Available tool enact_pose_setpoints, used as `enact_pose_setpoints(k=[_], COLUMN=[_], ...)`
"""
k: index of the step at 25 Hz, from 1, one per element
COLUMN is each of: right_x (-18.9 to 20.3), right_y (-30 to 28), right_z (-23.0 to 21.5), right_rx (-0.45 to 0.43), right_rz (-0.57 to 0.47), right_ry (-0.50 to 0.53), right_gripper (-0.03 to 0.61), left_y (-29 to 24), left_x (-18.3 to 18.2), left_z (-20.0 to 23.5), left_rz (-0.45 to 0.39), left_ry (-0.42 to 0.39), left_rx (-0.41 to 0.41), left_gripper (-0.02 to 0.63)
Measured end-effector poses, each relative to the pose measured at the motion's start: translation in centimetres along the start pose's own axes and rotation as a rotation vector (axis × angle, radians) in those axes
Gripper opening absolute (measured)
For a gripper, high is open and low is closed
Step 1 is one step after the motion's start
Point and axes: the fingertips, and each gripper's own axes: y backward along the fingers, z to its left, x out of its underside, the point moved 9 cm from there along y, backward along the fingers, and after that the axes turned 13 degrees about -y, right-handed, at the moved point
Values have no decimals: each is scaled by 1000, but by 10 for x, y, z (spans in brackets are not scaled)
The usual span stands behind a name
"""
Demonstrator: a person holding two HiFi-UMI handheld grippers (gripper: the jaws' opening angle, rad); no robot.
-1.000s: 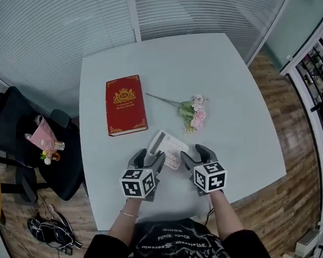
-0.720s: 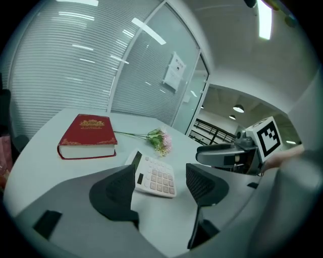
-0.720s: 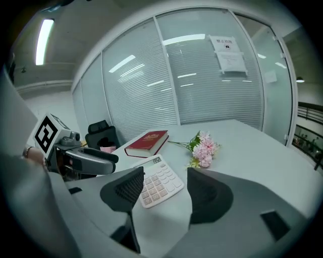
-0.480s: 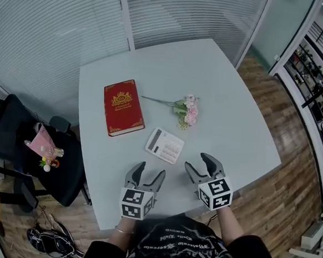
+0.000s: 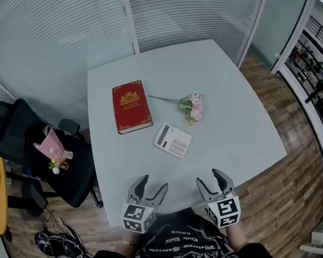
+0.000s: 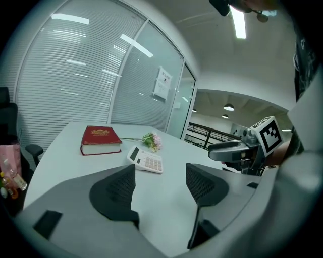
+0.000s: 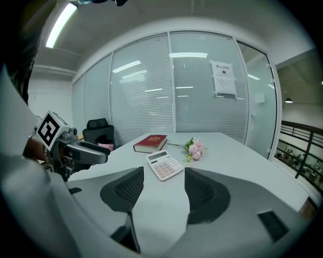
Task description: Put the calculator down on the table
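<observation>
Since the calculator [image 5: 173, 140] already lies flat on the table [image 5: 236, 103], near the book [image 5: 131, 106] and flowers [image 5: 192, 106], you have nothing left to place. Your left gripper [image 5: 153, 182] and right gripper [image 5: 209, 177] are both spread and empty, well apart from it; any withdrawal should stay clear of it.

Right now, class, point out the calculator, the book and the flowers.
calculator [image 5: 174, 142], head view, on its keypad.
book [image 5: 132, 106], head view, middle of the red cover.
flowers [image 5: 196, 104], head view, on the pink blooms.
</observation>
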Motion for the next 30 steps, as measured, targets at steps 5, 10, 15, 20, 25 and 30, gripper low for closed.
enact_pose_setpoints(k=[5,10,15,20,25,30], right_x=[11,12,7,8,8,7], right_y=[2,2,1,-4,-4,-6], right_z=[7,13,16,15,16,12], right_rx=[12,18,-11,-59,-76,-63], right_rz=[17,20,4,13,21,7], right_ry=[-1,44,42,13,29,39], right_gripper=[258,217,94,9,8,6], left_y=[8,5,7,4,1,0], left_x=[7,6,6,9,7,6], left_z=[-4,-12,-17,-12,-12,-16], left_rz=[6,16,-4,11,22,9], left_ry=[-1,-45,-38,2,-3,4], left_rx=[13,74,102,102,124,137], left_gripper=[318,318,180,34,20,20])
